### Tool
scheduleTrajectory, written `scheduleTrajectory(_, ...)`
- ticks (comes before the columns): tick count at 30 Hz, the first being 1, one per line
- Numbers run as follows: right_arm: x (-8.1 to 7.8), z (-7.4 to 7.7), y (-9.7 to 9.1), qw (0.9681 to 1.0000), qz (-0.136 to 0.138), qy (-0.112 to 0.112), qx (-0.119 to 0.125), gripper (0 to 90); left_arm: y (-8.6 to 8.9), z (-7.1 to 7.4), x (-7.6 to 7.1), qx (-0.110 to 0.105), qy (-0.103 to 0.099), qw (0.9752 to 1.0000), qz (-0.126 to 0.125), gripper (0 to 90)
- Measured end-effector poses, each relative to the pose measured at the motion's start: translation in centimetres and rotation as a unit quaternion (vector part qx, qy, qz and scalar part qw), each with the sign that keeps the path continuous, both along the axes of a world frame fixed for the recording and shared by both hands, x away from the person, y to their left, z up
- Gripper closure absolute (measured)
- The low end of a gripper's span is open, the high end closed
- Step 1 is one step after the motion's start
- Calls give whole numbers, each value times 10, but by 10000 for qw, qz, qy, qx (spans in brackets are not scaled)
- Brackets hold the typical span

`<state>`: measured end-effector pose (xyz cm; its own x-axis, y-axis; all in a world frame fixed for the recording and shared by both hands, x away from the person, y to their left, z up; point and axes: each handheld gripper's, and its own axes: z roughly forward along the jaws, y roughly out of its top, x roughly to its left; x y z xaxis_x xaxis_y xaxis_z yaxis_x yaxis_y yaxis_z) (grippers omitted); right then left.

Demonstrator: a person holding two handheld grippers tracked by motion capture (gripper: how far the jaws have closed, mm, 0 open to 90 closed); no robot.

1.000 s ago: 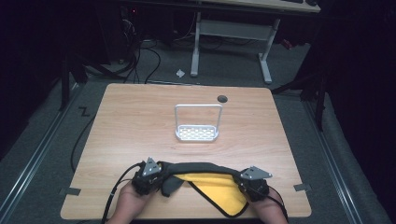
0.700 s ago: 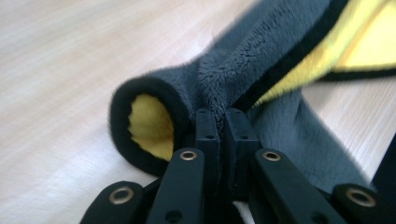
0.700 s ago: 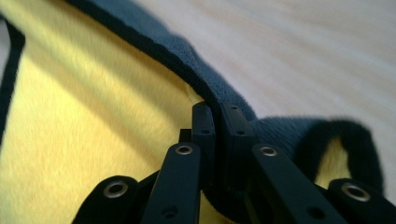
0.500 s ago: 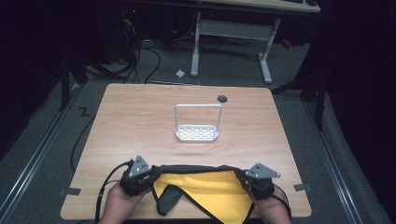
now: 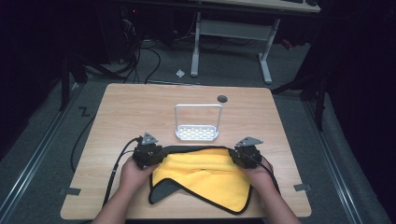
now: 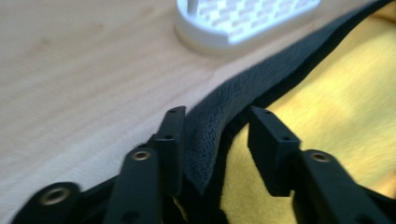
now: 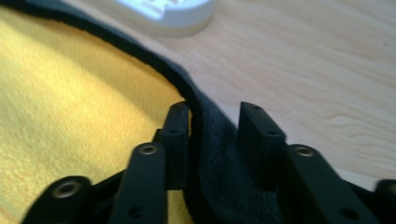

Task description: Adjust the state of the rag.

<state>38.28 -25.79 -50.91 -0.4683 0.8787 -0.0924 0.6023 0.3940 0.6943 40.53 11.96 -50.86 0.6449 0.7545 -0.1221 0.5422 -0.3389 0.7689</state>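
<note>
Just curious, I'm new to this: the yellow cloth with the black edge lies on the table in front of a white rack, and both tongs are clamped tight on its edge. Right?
Not quite. The cloth does lie before the rack, but the left tongs and right tongs stand open, its edge loose between them, as both gripper views show.

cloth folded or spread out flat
Folded. The cloth lies doubled on the table: a yellow layer is turned over the dark one, whose grey corner sticks out at the near left. Its far edge runs straight.
</note>
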Motion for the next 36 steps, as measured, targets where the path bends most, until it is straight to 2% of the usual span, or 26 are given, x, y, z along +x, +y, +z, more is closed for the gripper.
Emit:
scheduleTrajectory(3, -8, 18, -6, 9995, -51, -277, 169, 574, 10, 14, -11, -243, -214, 9995, 58, 493)
scheduleTrajectory(5, -17, 29, -11, 9986, -65, -451, 271, 572, 17, 19, -23, -325, -304, 9990, 63, 479)
scheduleTrajectory(9, -39, 35, -20, 9977, -41, -581, 359, 577, 23, 12, -46, -188, -298, 9994, -11, 478)
scheduleTrajectory(11, -52, 31, -24, 9975, -19, -572, 402, 587, 28, 5, -58, -298, -257, 9992, -42, 498)
scheduleTrajectory(14, -74, 21, -30, 9977, -59, -520, 437, 608, 31, -5, -67, -304, 69, 9994, -170, 589)
scheduleTrajectory(17, -96, 9, -35, 9978, -16, -334, 564, 646, 28, -10, -70, -149, 259, 9992, -275, 703)
scheduleTrajectory(19, -107, 4, -35, 9990, 95, -217, 392, 661, 27, -14, -70, -235, 432, 9983, -300, 752)
scheduleTrajectory(20, -111, 3, -36, 9989, 128, -177, 404, 666, 26, -16, -70, -268, 500, 9979, -303, 775)
scheduleTrajectory(22, -119, 0, -37, 9987, 223, -66, 451, 707, 24, -18, -69, -238, 511, 9978, -341, 803)
scheduleTrajectory(26, -126, -8, -33, 9987, 424, 185, 206, 900, 19, -20, -69, -196, 540, 9975, -416, 881)
scheduleTrajectory(30, -123, -10, -27, 9982, 523, 287, 98, 900, 13, -22, -70, -75, 451, 9974, -558, 899)
scheduleTrajectory(34, -122, -10, -28, 9985, 446, 316, 65, 900, 13, -22, -72, 1, 373, 9975, -608, 899)
scheduleTrajectory(36, -121, -9, -31, 9991, 306, 309, -14, 900, 14, -22, -72, -13, 385, 9974, -605, 899)
